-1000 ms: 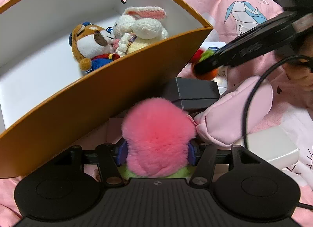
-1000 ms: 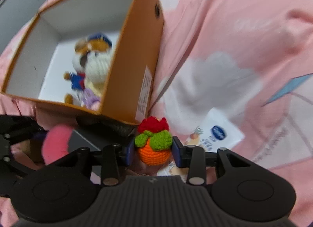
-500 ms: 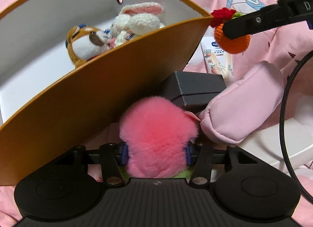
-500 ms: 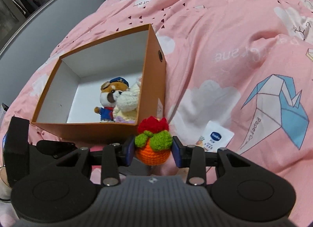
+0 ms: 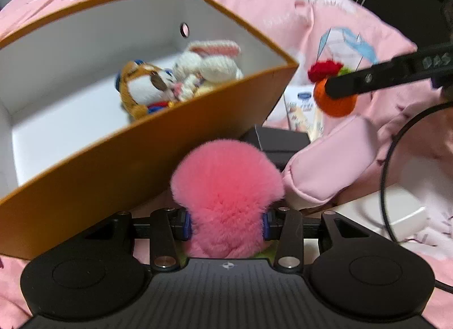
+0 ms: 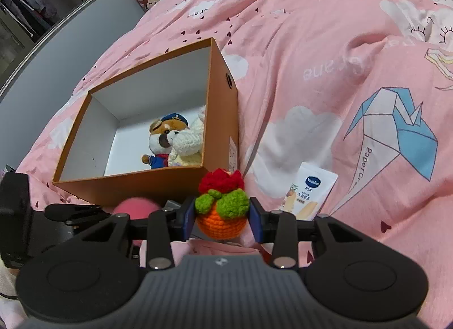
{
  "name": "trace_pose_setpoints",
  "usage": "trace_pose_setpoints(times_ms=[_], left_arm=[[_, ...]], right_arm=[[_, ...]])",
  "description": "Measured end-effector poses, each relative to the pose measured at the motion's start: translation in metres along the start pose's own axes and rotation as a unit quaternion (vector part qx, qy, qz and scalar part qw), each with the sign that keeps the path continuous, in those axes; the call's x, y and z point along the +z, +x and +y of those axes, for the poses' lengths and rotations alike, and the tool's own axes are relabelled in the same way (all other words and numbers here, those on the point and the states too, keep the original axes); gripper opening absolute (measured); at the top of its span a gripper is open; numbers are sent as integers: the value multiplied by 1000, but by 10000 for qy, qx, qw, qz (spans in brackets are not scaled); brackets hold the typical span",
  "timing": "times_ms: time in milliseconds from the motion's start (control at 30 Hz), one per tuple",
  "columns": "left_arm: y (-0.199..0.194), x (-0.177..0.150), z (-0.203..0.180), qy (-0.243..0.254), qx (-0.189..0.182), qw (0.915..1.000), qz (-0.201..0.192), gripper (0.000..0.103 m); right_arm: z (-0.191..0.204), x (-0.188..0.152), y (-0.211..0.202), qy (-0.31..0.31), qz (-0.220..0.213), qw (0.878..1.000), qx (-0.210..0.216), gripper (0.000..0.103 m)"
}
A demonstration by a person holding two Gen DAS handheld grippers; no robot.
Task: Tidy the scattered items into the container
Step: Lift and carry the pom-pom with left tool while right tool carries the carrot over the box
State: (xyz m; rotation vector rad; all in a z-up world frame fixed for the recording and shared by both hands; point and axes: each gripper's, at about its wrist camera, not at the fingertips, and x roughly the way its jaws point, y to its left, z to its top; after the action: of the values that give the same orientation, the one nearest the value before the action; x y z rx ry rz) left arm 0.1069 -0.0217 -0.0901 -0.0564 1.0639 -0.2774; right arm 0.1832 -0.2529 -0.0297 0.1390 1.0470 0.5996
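My left gripper [image 5: 225, 222] closing on pink pompom [image 5: 226, 184]; right gripper [image 6: 221, 218] clamps crochet pot [image 6: 220, 210]. Box [image 6: 223, 119] at 11 o'clock; fluffy grip possibly shallow, could slip.

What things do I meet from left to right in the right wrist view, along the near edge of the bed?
Left gripper → pink fluffy ball → crocheted orange toy held in the right gripper → white cream tube → paper crane print.
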Motion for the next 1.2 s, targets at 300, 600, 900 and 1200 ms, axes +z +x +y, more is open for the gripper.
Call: trace_pose_setpoints(times_ms=[300, 600, 900, 1200], left_arm=[[-63, -1, 17, -411, -195, 9968, -660, 48], [-121, 24, 53, -720, 128, 9886, -1313, 48], [-109, 48, 94, -1096, 591, 9846, -1223, 49], [-61, 62, 117, -1235, 629, 9891, -496, 49]], right_arm=[[25, 10, -3, -266, -137, 9987, 419, 42], [70, 39, 14, -880, -148, 9922, 868, 42], [111, 62, 74, -1167, 360, 9870, 1049, 42], [118, 61, 124, -1099, 1057, 9836, 962, 42]])
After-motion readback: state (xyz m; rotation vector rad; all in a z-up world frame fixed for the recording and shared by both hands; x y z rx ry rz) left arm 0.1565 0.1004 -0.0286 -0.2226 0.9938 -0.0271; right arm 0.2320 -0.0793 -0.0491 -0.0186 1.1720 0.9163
